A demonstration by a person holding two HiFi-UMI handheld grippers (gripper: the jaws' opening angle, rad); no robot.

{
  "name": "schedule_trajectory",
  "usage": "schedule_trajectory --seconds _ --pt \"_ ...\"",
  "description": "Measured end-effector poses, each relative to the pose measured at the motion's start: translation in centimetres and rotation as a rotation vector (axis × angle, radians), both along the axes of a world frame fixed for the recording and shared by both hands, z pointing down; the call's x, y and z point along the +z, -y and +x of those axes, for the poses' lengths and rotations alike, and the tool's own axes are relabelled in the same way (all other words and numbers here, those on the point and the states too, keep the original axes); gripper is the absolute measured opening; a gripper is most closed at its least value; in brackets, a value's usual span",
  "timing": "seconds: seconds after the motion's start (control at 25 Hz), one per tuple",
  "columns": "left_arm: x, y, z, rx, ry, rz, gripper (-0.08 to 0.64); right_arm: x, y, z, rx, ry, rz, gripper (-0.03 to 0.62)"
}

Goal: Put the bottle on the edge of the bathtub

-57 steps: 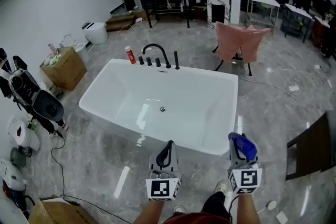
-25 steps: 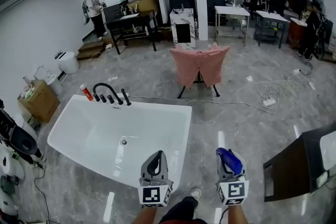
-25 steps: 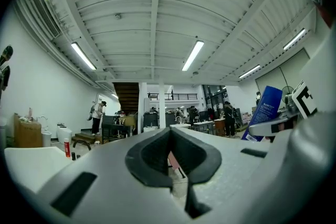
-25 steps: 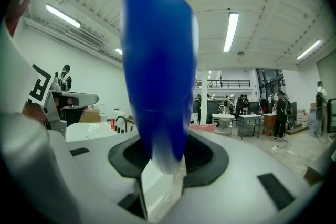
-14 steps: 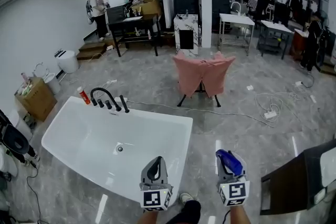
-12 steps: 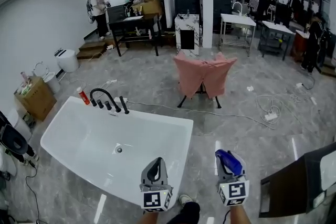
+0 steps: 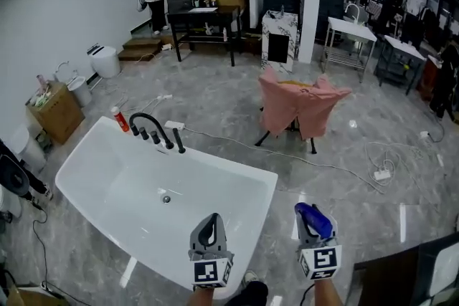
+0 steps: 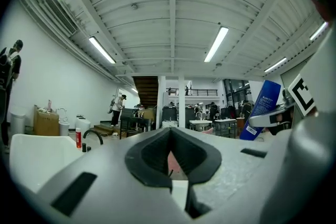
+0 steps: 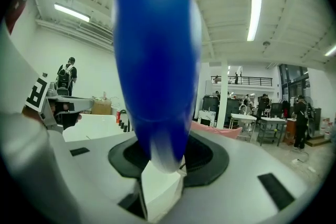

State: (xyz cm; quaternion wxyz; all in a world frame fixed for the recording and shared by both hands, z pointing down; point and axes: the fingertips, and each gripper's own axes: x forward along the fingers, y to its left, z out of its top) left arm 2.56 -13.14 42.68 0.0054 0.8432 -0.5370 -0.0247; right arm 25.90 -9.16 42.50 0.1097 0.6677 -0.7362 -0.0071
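A blue bottle stands upright in my right gripper, which is shut on its lower end; in the right gripper view the bottle fills the middle above the jaws. My left gripper hangs beside it with its jaws together and nothing in them, over the near end of the white bathtub. The right gripper is off the tub's right corner, above the grey floor. The bottle also shows at the right in the left gripper view.
A black faucet and a small red bottle sit on the tub's far rim. A pink-draped chair stands beyond the tub, with a cable across the floor. A dark cabinet is at lower right, a cardboard box at left.
The head view has swung, so the tub now lies nearer the picture's middle and the chair farther right. Both grippers keep their places in the picture, the bottle still held.
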Motion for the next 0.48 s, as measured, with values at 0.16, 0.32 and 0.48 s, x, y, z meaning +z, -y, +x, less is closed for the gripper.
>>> schedule_trajectory --seconds 0.16,0.32,0.48 --pt "0.7 3.7 -0.9 -0.032 0.008 -0.002 0.005 1.0 4.7 -0.5 -0.033 0.006 -0.018 0.154" --pt "0.9 7.3 -1.6 -0.063 0.016 -0.015 0.005 1.6 9.1 -1.0 -0.067 0.012 -0.038 0.154" --pt "1.3 11.1 -1.7 -0.087 0.015 -0.014 0.005 2.2 13.3 -1.2 -0.099 0.008 -0.054 0.154"
